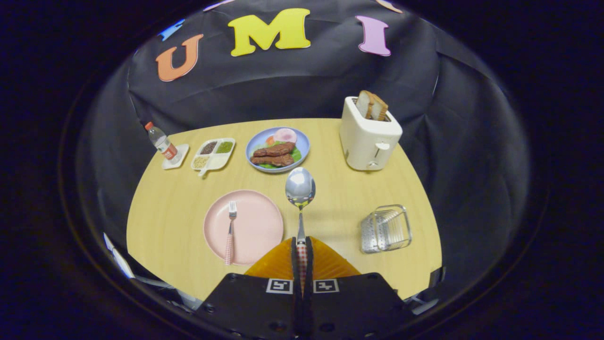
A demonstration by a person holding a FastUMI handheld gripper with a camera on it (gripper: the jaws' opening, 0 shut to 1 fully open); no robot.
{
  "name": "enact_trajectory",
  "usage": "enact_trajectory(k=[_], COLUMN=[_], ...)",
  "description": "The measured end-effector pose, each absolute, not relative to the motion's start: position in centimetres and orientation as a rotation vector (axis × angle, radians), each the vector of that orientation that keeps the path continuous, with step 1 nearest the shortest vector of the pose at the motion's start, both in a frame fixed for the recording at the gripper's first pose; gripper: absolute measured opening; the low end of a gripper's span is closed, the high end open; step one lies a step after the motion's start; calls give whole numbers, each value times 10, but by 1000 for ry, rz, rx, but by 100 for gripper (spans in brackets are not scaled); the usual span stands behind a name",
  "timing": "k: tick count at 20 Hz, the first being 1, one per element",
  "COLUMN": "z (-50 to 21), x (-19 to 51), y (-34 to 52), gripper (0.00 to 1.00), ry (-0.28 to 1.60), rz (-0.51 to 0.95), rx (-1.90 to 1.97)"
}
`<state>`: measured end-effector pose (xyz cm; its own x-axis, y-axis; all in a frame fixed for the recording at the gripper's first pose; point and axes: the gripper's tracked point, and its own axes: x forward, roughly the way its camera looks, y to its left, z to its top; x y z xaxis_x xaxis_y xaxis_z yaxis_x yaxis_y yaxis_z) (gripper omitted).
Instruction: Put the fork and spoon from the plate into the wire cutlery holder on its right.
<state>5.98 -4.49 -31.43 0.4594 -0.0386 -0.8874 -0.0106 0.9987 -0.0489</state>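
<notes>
Your gripper (pixel 302 245) clamped on the spoon (pixel 300 191), fork (pixel 230 231) on plate (pixel 255 236) ahead-left, wire holder (pixel 386 229) ahead-right, toaster (pixel 369 137) beyond it.

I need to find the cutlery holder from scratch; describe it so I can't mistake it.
Start at the round wooden table. From the white toaster with bread slices, come toward the gripper, which is shut on the metal spoon with a checked handle. To the right of the spoon sits the silver wire cutlery holder, the table's one see-through metal basket.
</notes>
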Motion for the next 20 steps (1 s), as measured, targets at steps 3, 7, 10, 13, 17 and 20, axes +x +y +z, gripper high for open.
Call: enact_trajectory(k=[3, 7, 10, 13, 17, 20], z=[-300, -297, -306, -317, -336, -351], x=[47, 29, 21, 26, 29, 37], y=[-96, -154, -173, -186, -191, -199], gripper=[1, 1, 1, 1, 1, 2], ry=[1143, 1247, 1362, 1435, 1568, 1647], rz=[-43, -99, -95, -68, -14, -15], rx=[-73, -84, -14, -18, -25, -33])
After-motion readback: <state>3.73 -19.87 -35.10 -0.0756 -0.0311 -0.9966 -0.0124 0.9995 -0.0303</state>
